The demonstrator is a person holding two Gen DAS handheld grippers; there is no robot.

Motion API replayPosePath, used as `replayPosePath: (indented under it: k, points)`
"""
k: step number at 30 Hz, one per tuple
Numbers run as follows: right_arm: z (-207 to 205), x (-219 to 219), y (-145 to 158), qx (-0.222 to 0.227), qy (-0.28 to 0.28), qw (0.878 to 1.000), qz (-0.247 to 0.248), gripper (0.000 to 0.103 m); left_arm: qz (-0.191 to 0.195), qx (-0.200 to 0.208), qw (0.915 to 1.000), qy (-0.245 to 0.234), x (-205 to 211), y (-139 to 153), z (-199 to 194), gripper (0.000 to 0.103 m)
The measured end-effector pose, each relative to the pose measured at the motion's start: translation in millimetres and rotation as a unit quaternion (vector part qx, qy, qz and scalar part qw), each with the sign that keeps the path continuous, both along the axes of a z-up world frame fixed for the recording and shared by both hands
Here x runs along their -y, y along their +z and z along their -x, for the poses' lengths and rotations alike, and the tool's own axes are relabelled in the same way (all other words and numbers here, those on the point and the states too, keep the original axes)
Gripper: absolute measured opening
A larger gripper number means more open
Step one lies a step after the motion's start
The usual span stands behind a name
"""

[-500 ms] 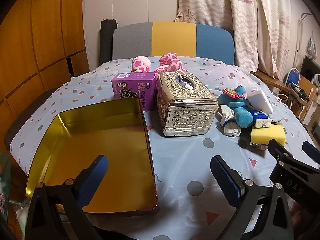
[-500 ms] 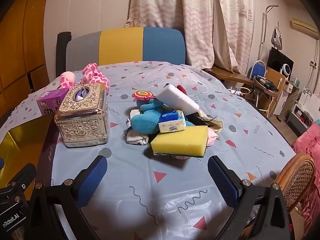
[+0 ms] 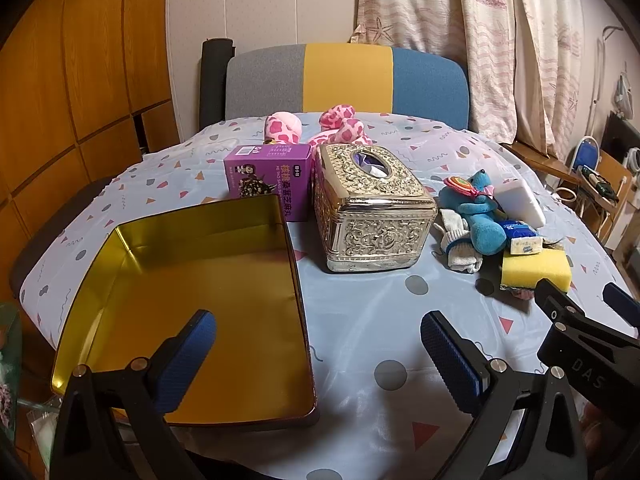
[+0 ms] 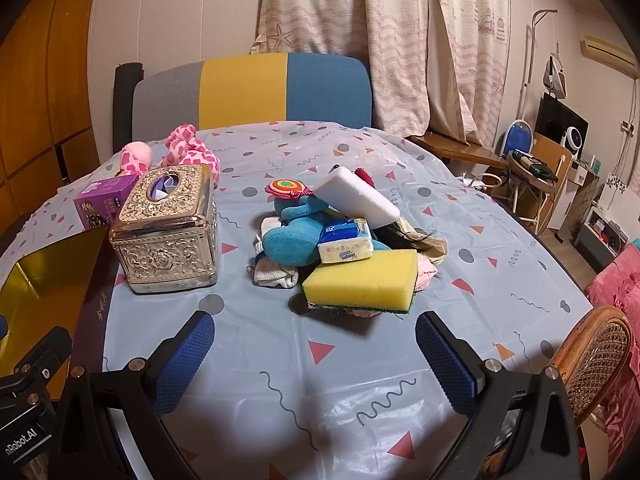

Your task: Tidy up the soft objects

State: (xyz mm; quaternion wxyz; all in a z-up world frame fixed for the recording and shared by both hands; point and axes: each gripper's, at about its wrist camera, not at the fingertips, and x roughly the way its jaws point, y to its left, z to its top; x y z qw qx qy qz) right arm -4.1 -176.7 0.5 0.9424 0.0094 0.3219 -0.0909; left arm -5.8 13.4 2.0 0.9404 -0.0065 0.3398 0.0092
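A pile of soft things lies mid-table: a yellow sponge [image 4: 362, 282] in front, a blue plush toy [image 4: 294, 236], a tissue pack [image 4: 346, 246], a white sponge block [image 4: 358, 198] and white knit gloves [image 4: 276, 274]. The pile also shows in the left wrist view, with the yellow sponge [image 3: 536, 268] and blue plush [image 3: 480, 216]. An empty gold tin tray [image 3: 192, 304] lies at the front left. My left gripper [image 3: 318, 354] is open above the tray's right rim. My right gripper [image 4: 314, 354] is open just in front of the yellow sponge, touching nothing.
An ornate silver tissue box [image 3: 370, 208] stands between tray and pile. A purple carton [image 3: 268, 174] and a pink spotted plush [image 3: 340, 128] sit behind it. A tricolour chair back [image 3: 346, 80] is at the far edge. A wicker chair [image 4: 596, 354] stands at the right.
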Motion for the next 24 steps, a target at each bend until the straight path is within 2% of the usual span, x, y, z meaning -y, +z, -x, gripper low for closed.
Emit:
replayPosePath:
  k: [24]
  points:
    - [-0.5, 1.6, -0.4, -0.001, 0.0, 1.0, -0.001, 0.103, 0.0, -0.003, 1.0, 0.0, 0.3, -1.1, 2.3, 0.103]
